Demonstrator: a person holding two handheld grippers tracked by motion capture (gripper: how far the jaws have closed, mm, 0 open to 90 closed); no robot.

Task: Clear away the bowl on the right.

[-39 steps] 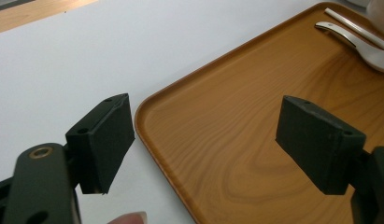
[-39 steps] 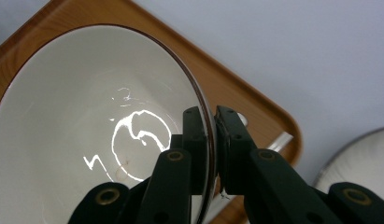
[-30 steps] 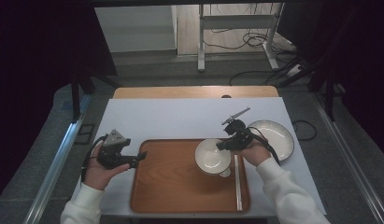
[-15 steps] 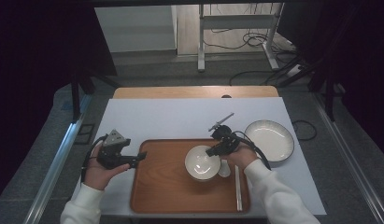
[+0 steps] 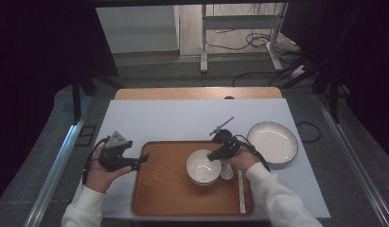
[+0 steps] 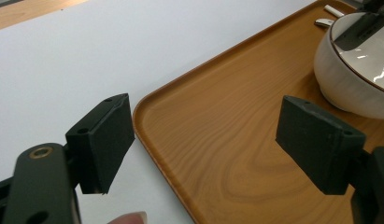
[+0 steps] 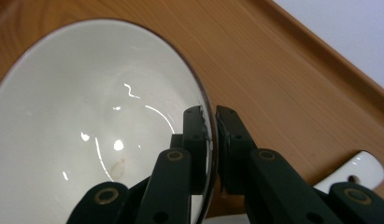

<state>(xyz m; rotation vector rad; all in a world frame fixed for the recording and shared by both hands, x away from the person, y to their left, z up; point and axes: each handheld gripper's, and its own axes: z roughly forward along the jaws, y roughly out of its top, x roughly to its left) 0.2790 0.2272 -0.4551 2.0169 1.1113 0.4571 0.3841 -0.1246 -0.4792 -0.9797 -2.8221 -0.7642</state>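
A white bowl [image 5: 202, 166] with a dark rim stands on the wooden tray [image 5: 163, 189], right of its middle. My right gripper [image 5: 214, 156] is shut on the bowl's right rim; in the right gripper view the rim [image 7: 209, 126] runs between the two jaws of the right gripper [image 7: 212, 120]. My left gripper [image 5: 139, 161] is open at the tray's left edge with nothing between its fingers [image 6: 108, 140]. In the left gripper view the bowl [image 6: 353, 74] is at the far right of the tray [image 6: 227, 140].
A white spoon [image 5: 226, 172] and a pair of chopsticks [image 5: 241, 191] lie on the tray's right side. A wide white plate [image 5: 272, 142] sits on the white mat [image 5: 182, 120] right of the tray. The table's wooden far edge [image 5: 197, 93] lies beyond.
My right gripper has carried the bowl leftward and down, from beside the plate onto the tray. The left gripper has stayed at the tray's left edge.
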